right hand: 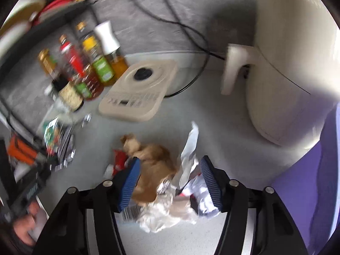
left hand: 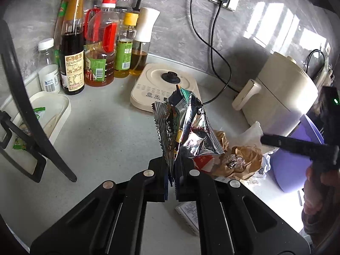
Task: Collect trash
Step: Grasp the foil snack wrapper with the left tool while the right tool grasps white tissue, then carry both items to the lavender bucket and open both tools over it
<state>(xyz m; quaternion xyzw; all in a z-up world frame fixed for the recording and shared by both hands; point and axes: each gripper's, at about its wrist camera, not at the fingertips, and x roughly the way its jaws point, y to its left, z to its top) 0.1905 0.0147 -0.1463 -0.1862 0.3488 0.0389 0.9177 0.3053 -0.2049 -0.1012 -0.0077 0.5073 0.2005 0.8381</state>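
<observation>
Pinching a foil snack bag (left hand: 187, 127), the left gripper (left hand: 171, 178) is closed tight on its crimped edge, the bag off the counter (left hand: 102, 140). Right gripper (right hand: 170, 182) part-open, straddling crumpled brown paper (right hand: 153, 161) and white wrappers (right hand: 189, 161) near the counter's front edge; pads not pressing.

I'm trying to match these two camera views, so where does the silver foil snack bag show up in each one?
Left wrist: the foil bag stands at the centre, pinched upright in the left gripper, whose jaws are shut on it.
Right wrist: the same bag is at the left edge, blurred, above the counter.
Shared landmark: the cream kettle base, behind the bag in both.
</observation>
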